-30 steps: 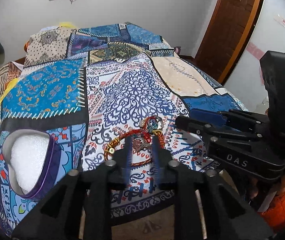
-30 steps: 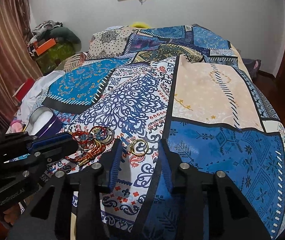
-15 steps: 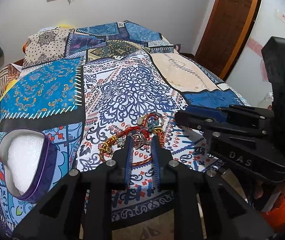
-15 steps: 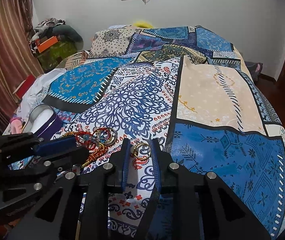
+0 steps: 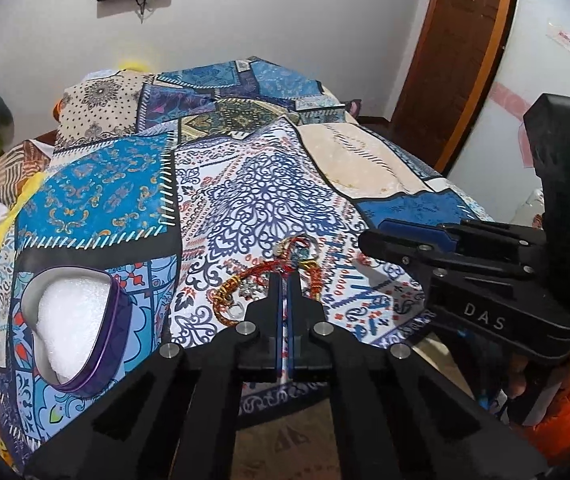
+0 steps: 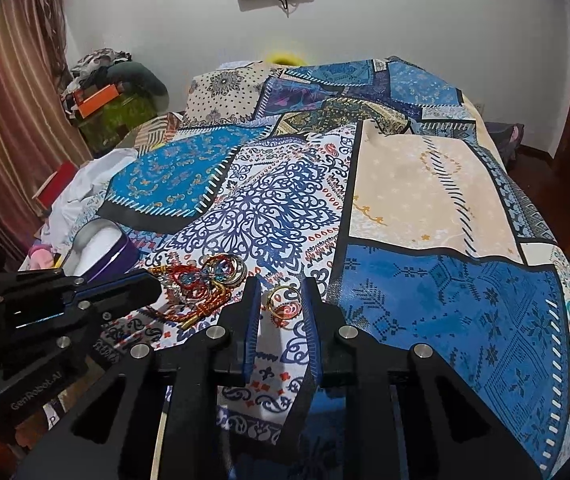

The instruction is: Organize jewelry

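- Pinching nearly shut, left tongs (image 5: pixel 285 280) sit at the red-and-gold bracelet tangle (image 5: pixel 269 276) near the bed's (image 5: pixel 261 200) front edge; whether they grip it, cannot tell.
- Right tongs (image 6: pixel 281 292) part-open, flanking gold ring (image 6: pixel 283 300), apart from it.
- Casing lettering: "DAS", "GenRobot.AI".
- Purple tin (image 5: pixel 115 320) toward left edge.
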Action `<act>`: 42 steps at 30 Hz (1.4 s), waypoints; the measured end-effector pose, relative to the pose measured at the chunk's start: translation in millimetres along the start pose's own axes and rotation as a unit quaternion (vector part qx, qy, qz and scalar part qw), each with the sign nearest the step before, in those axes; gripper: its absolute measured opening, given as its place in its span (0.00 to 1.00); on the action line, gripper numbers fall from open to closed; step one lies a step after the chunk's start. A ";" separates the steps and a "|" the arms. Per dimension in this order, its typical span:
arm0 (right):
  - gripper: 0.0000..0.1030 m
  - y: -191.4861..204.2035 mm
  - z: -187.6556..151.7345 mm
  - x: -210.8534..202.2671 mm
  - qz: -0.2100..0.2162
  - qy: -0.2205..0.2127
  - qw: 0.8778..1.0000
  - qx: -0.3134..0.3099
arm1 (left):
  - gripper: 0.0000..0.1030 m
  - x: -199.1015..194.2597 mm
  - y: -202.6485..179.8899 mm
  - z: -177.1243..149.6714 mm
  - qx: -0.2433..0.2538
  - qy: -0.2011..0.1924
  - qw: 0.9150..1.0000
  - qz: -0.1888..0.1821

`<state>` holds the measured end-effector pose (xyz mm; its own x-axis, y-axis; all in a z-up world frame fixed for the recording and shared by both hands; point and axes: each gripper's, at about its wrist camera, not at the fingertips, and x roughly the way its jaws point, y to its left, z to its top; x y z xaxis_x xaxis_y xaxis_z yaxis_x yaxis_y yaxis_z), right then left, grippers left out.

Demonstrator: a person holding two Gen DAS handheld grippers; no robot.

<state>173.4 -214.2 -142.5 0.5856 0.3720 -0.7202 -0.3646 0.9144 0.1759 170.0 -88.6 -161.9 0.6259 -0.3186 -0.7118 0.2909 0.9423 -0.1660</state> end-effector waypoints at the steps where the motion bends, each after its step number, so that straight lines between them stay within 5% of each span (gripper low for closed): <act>1: 0.18 0.7 -0.2 -2.2 0.000 -0.003 1.000 0.000 | 0.00 0.1 -0.3 0.3 -0.002 0.003 1.000 0.002; 8: 0.18 1.0 -1.4 -11.3 -0.003 -0.010 1.000 0.003 | 0.27 15.3 11.2 -0.7 -0.038 0.027 0.999 -0.002; 18: 0.18 -9.1 -2.0 -6.0 -0.008 -0.006 1.000 0.017 | 0.27 25.1 11.3 3.0 -0.044 0.028 0.999 -0.011; 28: 0.18 -8.8 -4.2 -1.1 -0.002 0.002 1.000 0.015 | 0.13 30.2 16.7 3.0 -0.051 0.027 0.998 -0.003; 42: 0.18 10.7 3.3 -27.0 -0.001 -0.025 1.000 -0.003 | 0.13 -21.4 14.2 3.8 -0.038 -0.021 0.999 0.019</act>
<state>156.0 -213.9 -119.0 0.6217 0.3777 -0.6862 -0.3680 0.9142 0.1698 163.5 -68.8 -146.5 0.6661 -0.2850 -0.6893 0.2113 0.9584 -0.1920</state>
